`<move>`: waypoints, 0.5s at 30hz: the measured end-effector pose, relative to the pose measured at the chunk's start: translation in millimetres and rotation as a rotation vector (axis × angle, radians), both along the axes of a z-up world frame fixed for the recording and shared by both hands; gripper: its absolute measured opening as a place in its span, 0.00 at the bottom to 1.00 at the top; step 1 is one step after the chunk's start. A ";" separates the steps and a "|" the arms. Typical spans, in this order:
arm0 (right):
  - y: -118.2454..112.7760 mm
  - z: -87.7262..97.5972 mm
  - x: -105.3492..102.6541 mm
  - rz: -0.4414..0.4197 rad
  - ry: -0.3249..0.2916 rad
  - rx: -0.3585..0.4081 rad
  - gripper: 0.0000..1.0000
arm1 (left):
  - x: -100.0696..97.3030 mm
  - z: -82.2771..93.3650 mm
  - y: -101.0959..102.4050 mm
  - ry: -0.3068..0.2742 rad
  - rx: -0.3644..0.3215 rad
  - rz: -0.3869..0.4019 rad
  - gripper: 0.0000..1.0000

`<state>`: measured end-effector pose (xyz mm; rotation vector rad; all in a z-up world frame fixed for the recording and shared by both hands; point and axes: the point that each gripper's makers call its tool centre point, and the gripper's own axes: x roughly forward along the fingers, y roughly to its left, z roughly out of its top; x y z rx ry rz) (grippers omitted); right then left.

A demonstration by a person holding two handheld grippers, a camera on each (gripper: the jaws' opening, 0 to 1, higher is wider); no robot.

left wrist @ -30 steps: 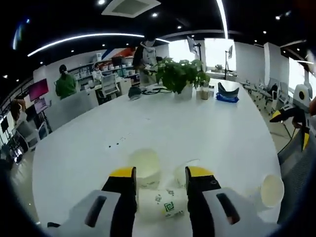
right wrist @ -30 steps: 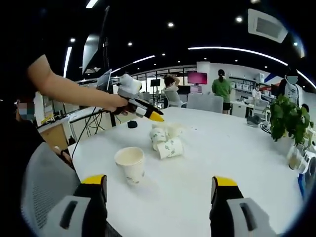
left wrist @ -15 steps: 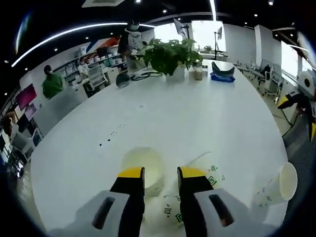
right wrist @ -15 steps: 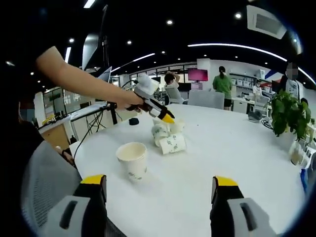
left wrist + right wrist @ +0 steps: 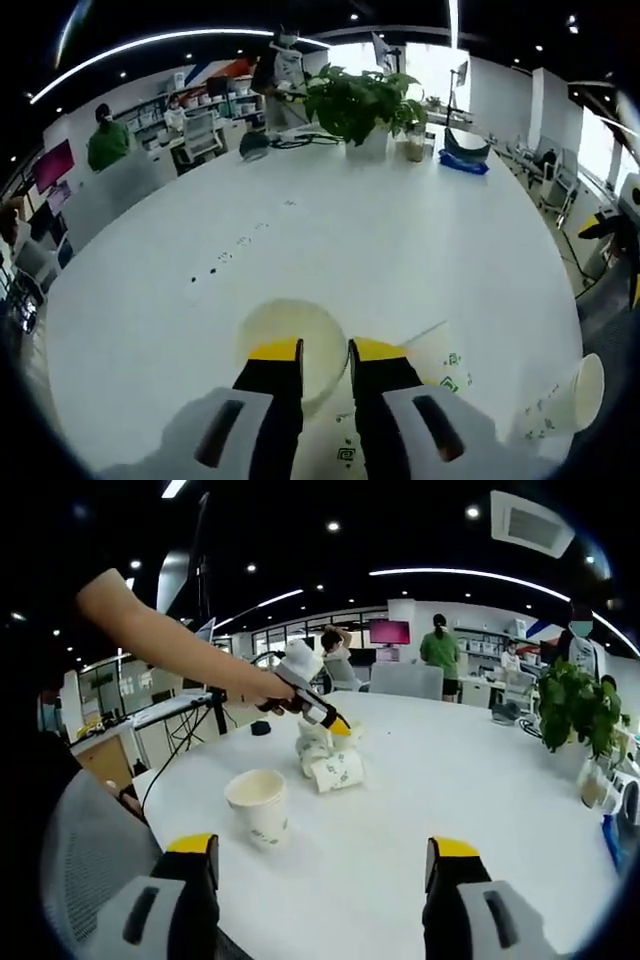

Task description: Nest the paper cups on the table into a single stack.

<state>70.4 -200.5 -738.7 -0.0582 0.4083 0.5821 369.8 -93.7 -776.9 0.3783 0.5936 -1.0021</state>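
Table (image 5: 420, 240) white, round, carries everything. Plant (image 5: 358, 100) at far edge, well away from your cups. Cup cluster (image 5: 322, 758) mid-table: several lie tipped, touching. Lone cup (image 5: 256, 803) stands upright, nearer you, apart from cluster. Your left gripper (image 5: 324, 352) sits at cluster, jaws narrow, pinching rim of open cup (image 5: 292, 335); another cup (image 5: 565, 400) lies off to its right. Your right gripper (image 5: 325, 850) hangs above table, jaws wide, holding nothing.

Paper cups on counter (image 5: 480, 810): one upright cup (image 5: 256, 805) apart, nearer right fingers; clustered cups (image 5: 325, 760) under left fingers, at least three, exact count unclear. Potted plant (image 5: 360, 105): one. Grippers: two.
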 end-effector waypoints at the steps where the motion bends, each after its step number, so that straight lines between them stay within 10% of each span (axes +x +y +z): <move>1: -0.5 -0.2 0.4 -0.003 0.001 0.002 0.86 | 0.2 -1.7 0.5 0.000 0.009 -0.003 0.13; 15: 1.1 -1.9 -0.1 -0.001 0.004 -0.006 0.85 | 3.6 -2.5 4.4 -0.015 0.044 -0.028 0.00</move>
